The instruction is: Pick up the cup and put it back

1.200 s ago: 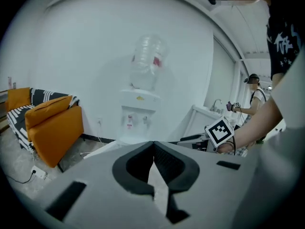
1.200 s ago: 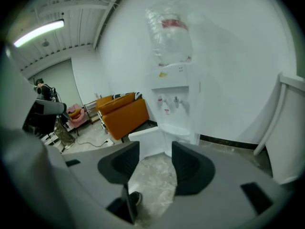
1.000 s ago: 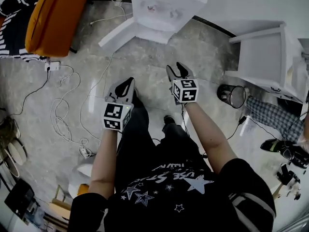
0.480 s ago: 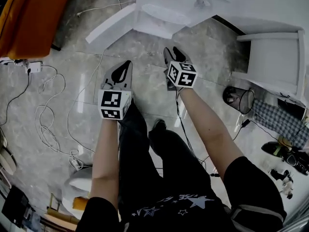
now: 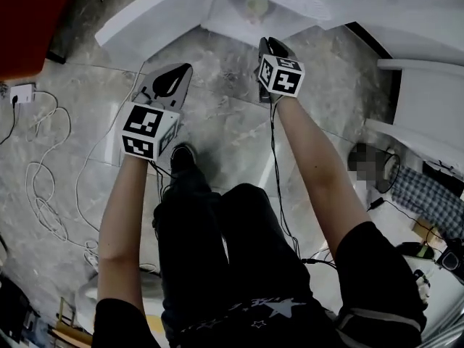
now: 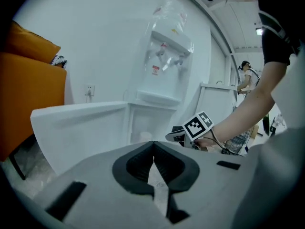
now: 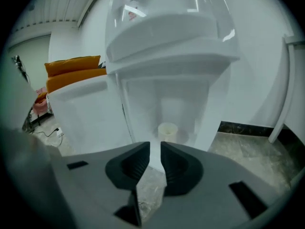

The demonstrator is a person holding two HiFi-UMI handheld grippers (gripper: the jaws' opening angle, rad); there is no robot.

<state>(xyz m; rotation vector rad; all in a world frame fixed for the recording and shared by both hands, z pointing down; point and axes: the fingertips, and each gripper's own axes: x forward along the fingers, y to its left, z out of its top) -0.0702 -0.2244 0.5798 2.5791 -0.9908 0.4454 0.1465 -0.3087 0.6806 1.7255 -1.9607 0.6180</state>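
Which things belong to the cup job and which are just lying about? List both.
Job: cup; dispenser it stands in; right gripper, fingers closing, nothing between them.
Lying about: floor cables; orange seat; checked cloth.

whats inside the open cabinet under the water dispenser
One pale cup stands upright in the cabinet, with nothing else showing beside it. Whether the cup holds anything can't be seen, and the cabinet's upper corners stay hidden.

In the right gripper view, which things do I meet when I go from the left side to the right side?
orange cushion → white open door → cup → dark baseboard → white upright bar
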